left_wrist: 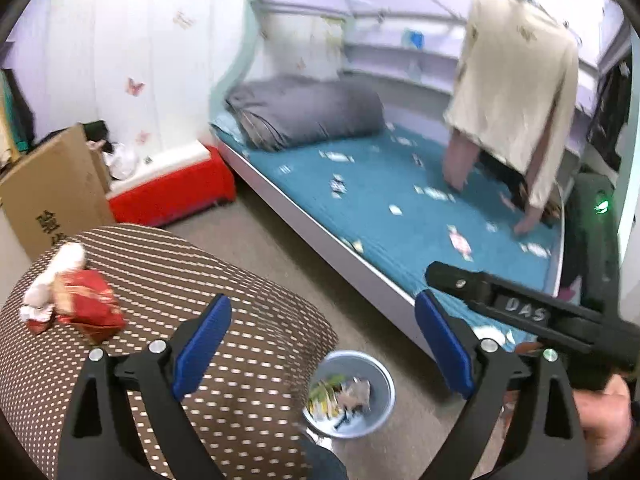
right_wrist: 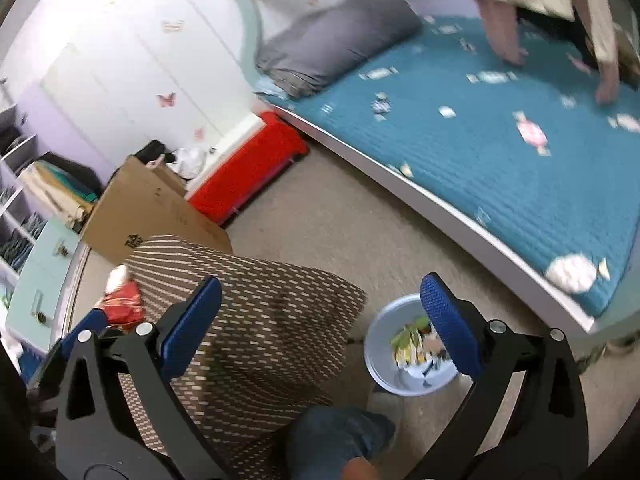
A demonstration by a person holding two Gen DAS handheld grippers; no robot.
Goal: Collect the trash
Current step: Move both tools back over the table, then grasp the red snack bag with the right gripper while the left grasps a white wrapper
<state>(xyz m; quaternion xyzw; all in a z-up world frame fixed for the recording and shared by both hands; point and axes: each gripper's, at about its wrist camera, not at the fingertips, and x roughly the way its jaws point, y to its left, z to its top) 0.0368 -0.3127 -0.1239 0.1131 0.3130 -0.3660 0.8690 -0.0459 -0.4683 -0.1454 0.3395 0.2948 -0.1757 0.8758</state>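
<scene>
A small grey trash bin (left_wrist: pixel 351 392) with wrappers inside stands on the floor beside a brown dotted stool (left_wrist: pixel 168 320); it also shows in the right wrist view (right_wrist: pixel 404 352). A red crumpled packet (left_wrist: pixel 90 306) and a white tissue wad (left_wrist: pixel 56 276) lie on the stool's far left; the packet also shows in the right wrist view (right_wrist: pixel 122 306). My left gripper (left_wrist: pixel 320 344) is open and empty, above the stool's edge and the bin. My right gripper (right_wrist: pixel 320 320) is open and empty above the same spot; its body (left_wrist: pixel 520 312) crosses the left wrist view at right.
A bed with a teal sheet (left_wrist: pixel 400 200) fills the right, a grey folded duvet (left_wrist: pixel 304 114) at its head. A red-and-white box (left_wrist: pixel 176 184) and a cardboard box (left_wrist: pixel 52 192) stand against the wall. Clothes (left_wrist: pixel 516 92) hang over the bed.
</scene>
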